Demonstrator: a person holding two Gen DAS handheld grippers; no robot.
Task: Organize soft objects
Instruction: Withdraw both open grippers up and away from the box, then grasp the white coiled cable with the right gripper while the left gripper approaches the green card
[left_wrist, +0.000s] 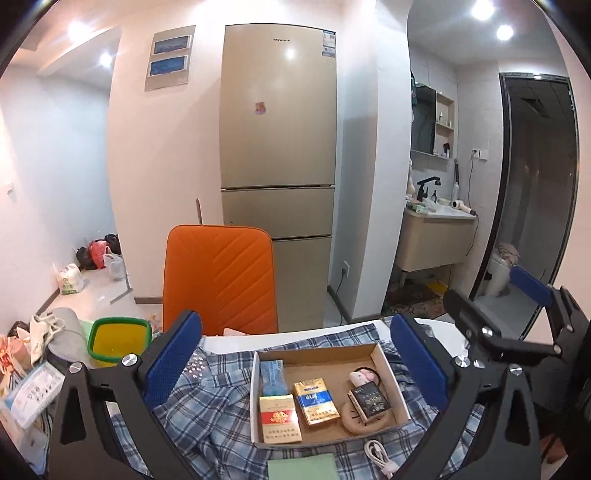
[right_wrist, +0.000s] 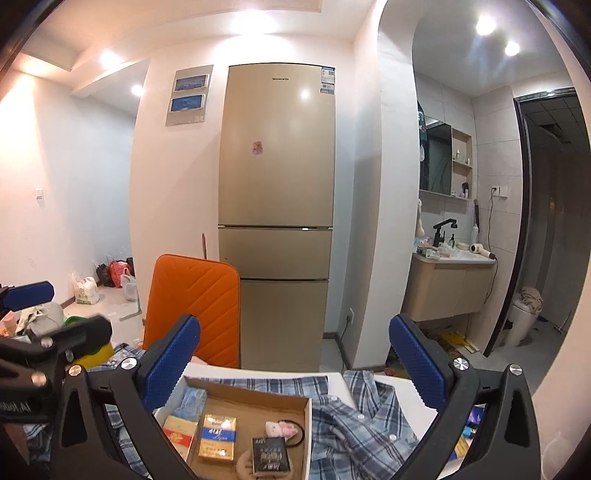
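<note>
A plaid shirt (left_wrist: 207, 417) lies crumpled on the table under a cardboard tray (left_wrist: 384, 356) of packs with unreadable labels. Both the left gripper (left_wrist: 295, 363) and right gripper (right_wrist: 295, 363) gape empty. The fridge (right_wrist: 277, 147) reads "Skyworth".

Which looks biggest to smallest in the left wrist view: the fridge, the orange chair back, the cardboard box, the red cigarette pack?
1. fridge
2. orange chair back
3. cardboard box, looks close to the chair back; nearness inflates it, so unsure
4. red cigarette pack
</note>
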